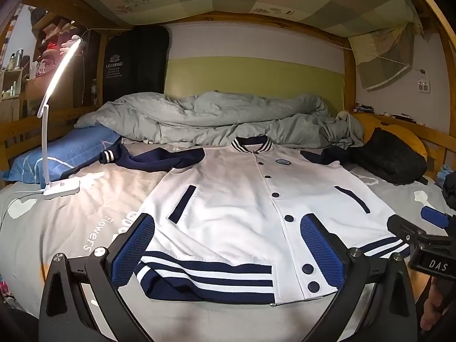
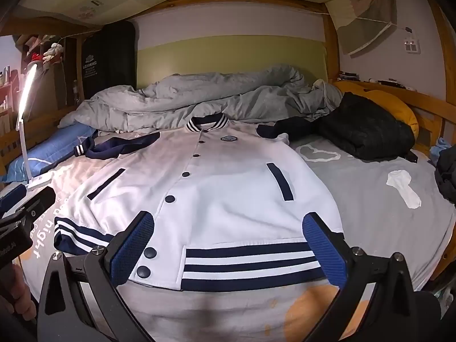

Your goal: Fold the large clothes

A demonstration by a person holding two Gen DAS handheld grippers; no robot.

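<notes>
A white varsity jacket (image 1: 233, 199) with navy sleeves, navy snaps and a striped hem lies flat, front up and buttoned, on the grey bed sheet (image 1: 71, 222). Its left sleeve (image 1: 148, 159) is crumpled sideways near the collar. My left gripper (image 1: 228, 248) is open and empty, hovering above the left half of the hem. My right gripper (image 2: 228, 245) is open and empty above the right half of the hem of the jacket (image 2: 222, 188). The right gripper also shows at the edge of the left wrist view (image 1: 427, 228).
A lit white desk lamp (image 1: 57, 114) stands on the bed at the left beside a blue pillow (image 1: 65, 154). A rumpled grey duvet (image 1: 216, 119) lies behind the jacket. A black garment (image 2: 362, 134) is piled at the right. Wooden bed rails (image 2: 427, 105) run along the sides.
</notes>
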